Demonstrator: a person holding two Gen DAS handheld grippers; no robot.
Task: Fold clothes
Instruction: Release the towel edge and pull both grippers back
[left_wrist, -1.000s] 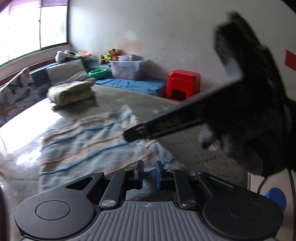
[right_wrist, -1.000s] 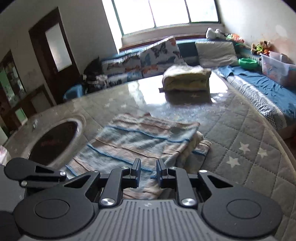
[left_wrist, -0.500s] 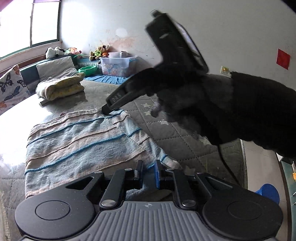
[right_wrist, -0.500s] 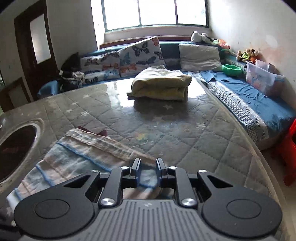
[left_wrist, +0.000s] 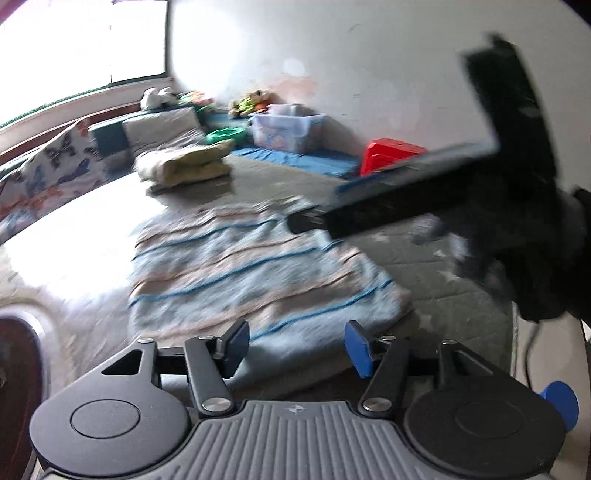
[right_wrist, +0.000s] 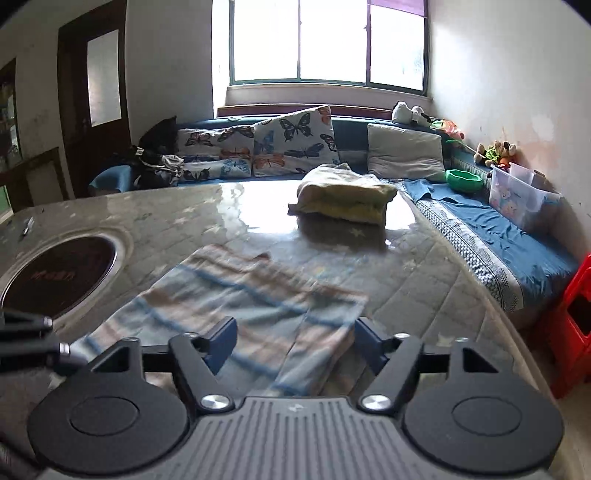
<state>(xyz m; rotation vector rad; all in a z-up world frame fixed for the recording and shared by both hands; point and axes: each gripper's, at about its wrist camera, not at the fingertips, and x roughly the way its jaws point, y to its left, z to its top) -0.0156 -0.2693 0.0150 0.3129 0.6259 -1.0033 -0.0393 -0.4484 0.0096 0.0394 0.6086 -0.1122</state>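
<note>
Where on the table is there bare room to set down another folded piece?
Free: quilted cover between striped garment and yellow folded bundle, and right of the garment toward the table edge. Crowded: left, by the round inset.

We see a striped garment (left_wrist: 255, 273), pale blue and beige with thin darker blue lines, lying folded flat on the grey quilted counter (right_wrist: 424, 266). Its near edge (right_wrist: 295, 354) looks doubled over, though motion blur makes that uncertain. A folded yellowish cloth (right_wrist: 347, 199) sits well apart, farther back.
</note>
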